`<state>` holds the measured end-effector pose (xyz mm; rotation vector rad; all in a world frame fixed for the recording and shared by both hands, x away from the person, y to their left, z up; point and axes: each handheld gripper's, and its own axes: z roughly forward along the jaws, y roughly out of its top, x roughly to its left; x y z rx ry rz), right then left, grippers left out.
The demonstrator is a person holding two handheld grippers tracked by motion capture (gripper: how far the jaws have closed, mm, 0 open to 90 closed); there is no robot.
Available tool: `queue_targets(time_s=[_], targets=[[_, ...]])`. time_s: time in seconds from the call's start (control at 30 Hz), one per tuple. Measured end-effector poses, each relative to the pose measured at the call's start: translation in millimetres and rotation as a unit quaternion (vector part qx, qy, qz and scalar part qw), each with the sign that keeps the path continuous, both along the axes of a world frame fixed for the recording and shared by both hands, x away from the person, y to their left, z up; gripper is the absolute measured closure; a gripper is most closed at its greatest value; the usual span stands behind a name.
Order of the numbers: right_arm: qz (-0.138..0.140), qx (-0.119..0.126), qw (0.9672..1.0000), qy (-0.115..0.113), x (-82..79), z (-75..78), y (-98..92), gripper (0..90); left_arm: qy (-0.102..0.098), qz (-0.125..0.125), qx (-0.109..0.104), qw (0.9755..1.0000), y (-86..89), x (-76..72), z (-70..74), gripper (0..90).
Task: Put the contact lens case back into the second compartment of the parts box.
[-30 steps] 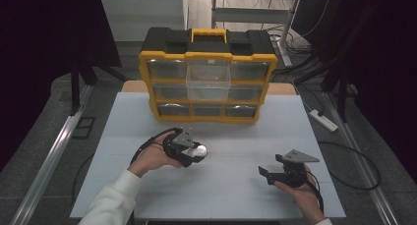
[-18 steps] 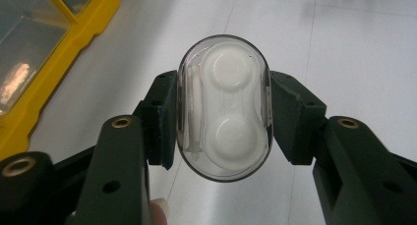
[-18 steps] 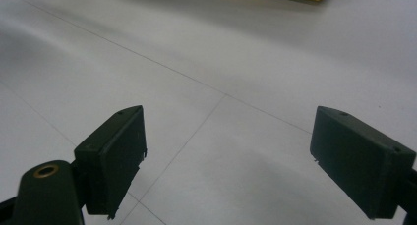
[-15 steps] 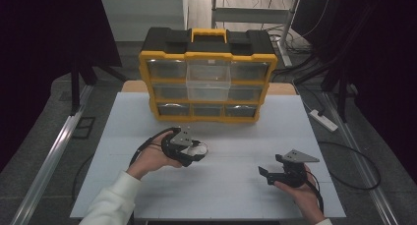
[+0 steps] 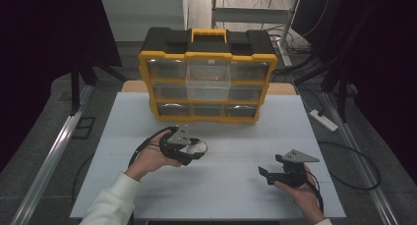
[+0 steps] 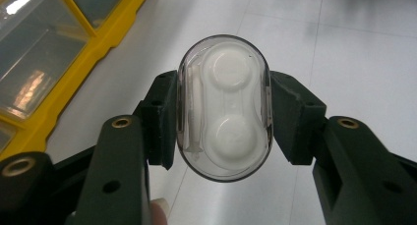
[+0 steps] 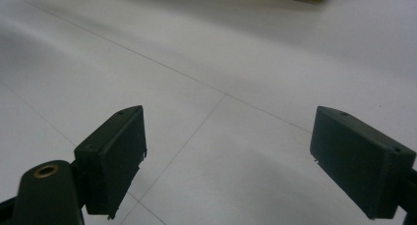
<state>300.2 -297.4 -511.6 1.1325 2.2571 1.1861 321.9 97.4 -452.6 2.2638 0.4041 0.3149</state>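
A yellow and black organizer case [image 5: 208, 72] stands upright at the far edge of the white table [image 5: 216, 190], its clear drawers facing the near side. One clear drawer [image 5: 208, 80] in the middle column juts out from the front. A yellow carry handle [image 5: 209, 34] sits on top. On the floor to the right lies a white power strip [image 5: 323, 120], with dark cables [image 5: 354, 158] looping near it. The drawers' contents are too dim to tell, perhaps small parts.

Dim, dark-edged high view; gripper views bright, with soft glare.
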Motion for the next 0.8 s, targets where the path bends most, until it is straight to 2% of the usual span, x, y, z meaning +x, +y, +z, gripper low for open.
queue_targets(time_s=[0.8], targets=[[-0.001, 0.000, 1.0000, -0.002, 0.2, 0.0, -0.6, 13.3, -0.020, 0.030, -0.037, 0.9987, 9.4, -4.1, 10.7, 49.3]])
